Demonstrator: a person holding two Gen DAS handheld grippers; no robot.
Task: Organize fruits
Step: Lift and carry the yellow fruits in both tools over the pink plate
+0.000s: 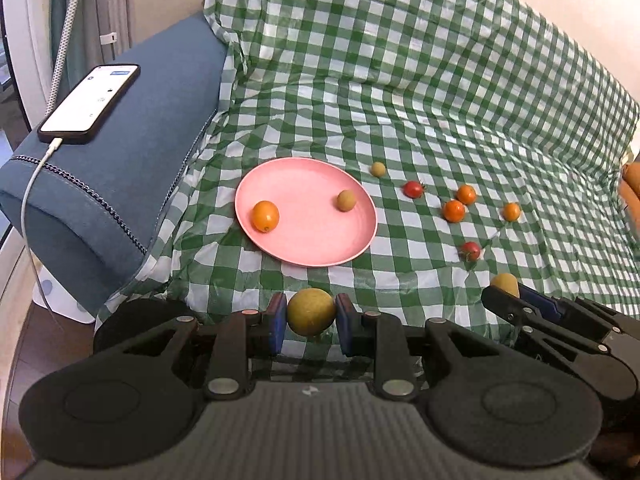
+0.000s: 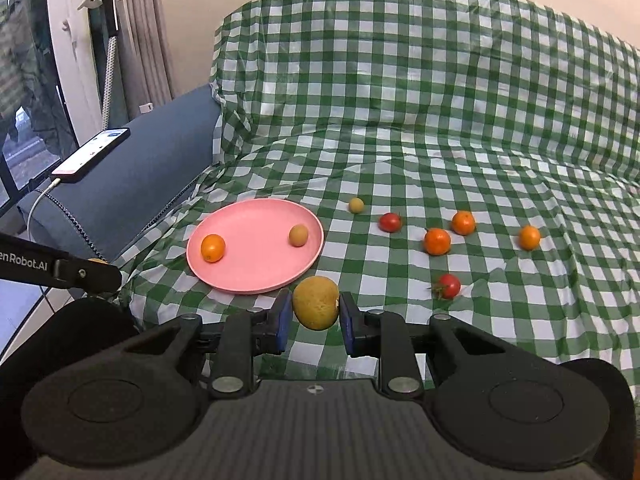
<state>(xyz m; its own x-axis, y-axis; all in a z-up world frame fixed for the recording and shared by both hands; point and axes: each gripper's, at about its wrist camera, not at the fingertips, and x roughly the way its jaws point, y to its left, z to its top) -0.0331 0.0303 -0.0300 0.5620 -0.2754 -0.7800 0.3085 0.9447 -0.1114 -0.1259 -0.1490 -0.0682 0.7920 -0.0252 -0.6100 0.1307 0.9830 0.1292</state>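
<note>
Both grippers loaded: left gripper (image 1: 311,322) clamped on a yellow-green fruit (image 1: 311,312), right gripper (image 2: 313,314) on another fruit (image 2: 316,303), both above the cloth's (image 2: 440,152) near edge, near the plate (image 1: 320,240). We judge them light, firm, round, prob. slippery; pads across the widest part suit.

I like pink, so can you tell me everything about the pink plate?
The pink plate is round and shallow, with a low raised rim and a smooth matte look, maybe plastic. It lies flat on the green-and-white checked cloth, close to the blue armrest. Two fruits sit on it, well apart: an orange fruit on the armrest side and a small yellow-brown fruit on the other. No tool touches it.
</note>
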